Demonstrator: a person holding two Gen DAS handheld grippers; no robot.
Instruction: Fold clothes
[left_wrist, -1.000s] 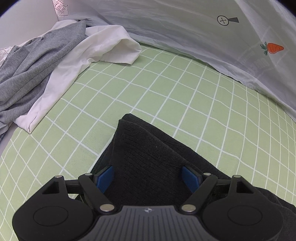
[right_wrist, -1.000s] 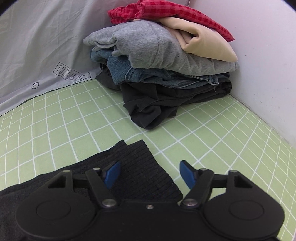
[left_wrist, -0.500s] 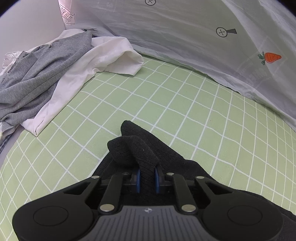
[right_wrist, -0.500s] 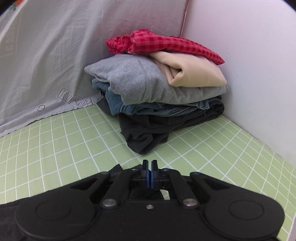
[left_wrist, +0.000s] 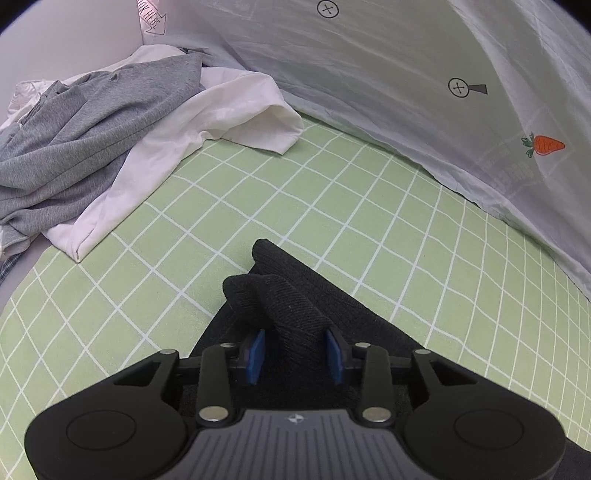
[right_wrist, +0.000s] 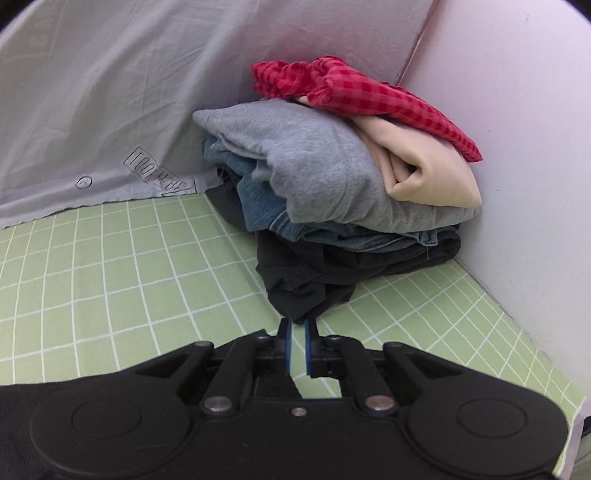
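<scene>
A: Where is the black knit garment (left_wrist: 291, 310)?
B: On the green checked sheet (left_wrist: 258, 206), a raised fold between the left gripper (left_wrist: 295, 356) jaws, which just opened.
A: And the right gripper (right_wrist: 298, 349)?
B: Jaws slightly apart after opening, nothing visibly clamped.

The black garment (left_wrist: 295, 310) was a ribbed, matt knit. The green sheet (left_wrist: 332, 206) under it looked like smooth, matt cloth with a white grid. The backdrop (left_wrist: 406, 74) was thin, creased grey fabric. The grey top (left_wrist: 85, 133) was soft jersey, the white shirt (left_wrist: 229, 107) smooth cotton. In the pile, the grey sweatshirt (right_wrist: 314, 166) looked fleecy, the jeans (right_wrist: 266, 206) coarse denim, the red check (right_wrist: 362, 92) crinkled. The left gripper (left_wrist: 294, 350) was matt black plastic with shiny metal pins.
</scene>
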